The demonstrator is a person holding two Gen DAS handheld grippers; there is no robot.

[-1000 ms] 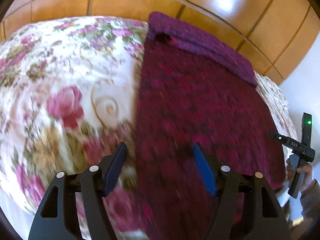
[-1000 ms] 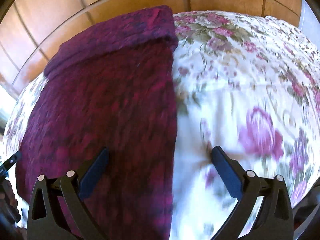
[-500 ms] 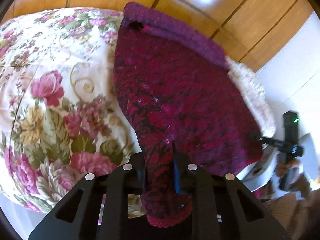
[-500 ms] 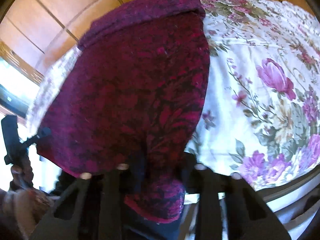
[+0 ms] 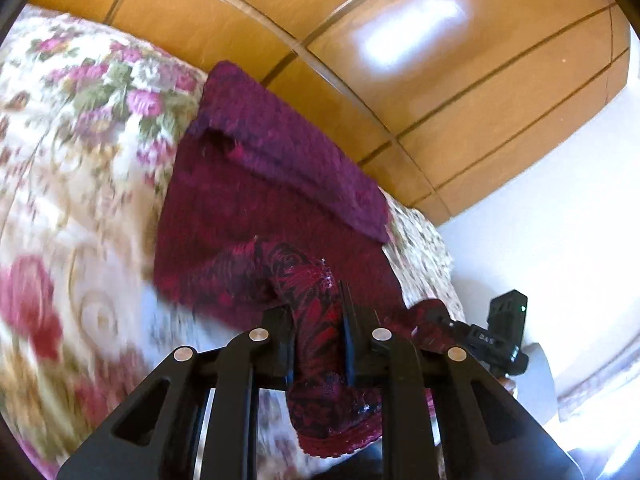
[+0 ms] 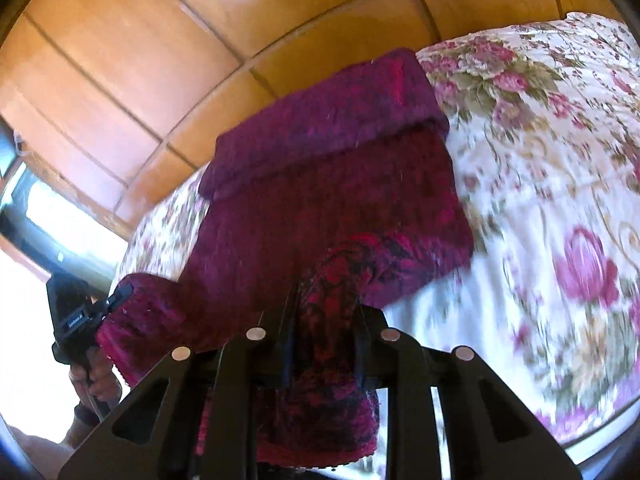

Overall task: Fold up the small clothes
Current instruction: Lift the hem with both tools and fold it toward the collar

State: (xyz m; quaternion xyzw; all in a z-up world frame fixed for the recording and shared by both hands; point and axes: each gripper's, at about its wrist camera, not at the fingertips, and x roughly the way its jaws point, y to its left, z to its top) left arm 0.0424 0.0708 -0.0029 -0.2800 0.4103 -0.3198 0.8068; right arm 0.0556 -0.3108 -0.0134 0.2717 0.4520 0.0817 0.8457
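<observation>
We find the left gripper (image 5: 318,344) and right gripper (image 6: 322,340), jaws just closed, each pinching a near corner of the maroon garment (image 5: 256,208); its body runs toward upper centre across the floral bedspread (image 5: 80,168).

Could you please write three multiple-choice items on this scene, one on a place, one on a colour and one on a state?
1. Where does the garment lie?
A. on a floral bedspread
B. on a bare wooden floor
C. in a basket

2. What colour is the garment?
A. pale blue
B. dark magenta
C. mustard yellow

3. What is the left gripper doing?
A. standing open above the cloth
B. shut on nothing
C. pinching the garment's near edge

Key: 1 A, flowered cloth surrounds it on both sides; 2 B, both views show magenta knit; 3 C, cloth is bunched between its fingers, and the right gripper pinches likewise.
</observation>
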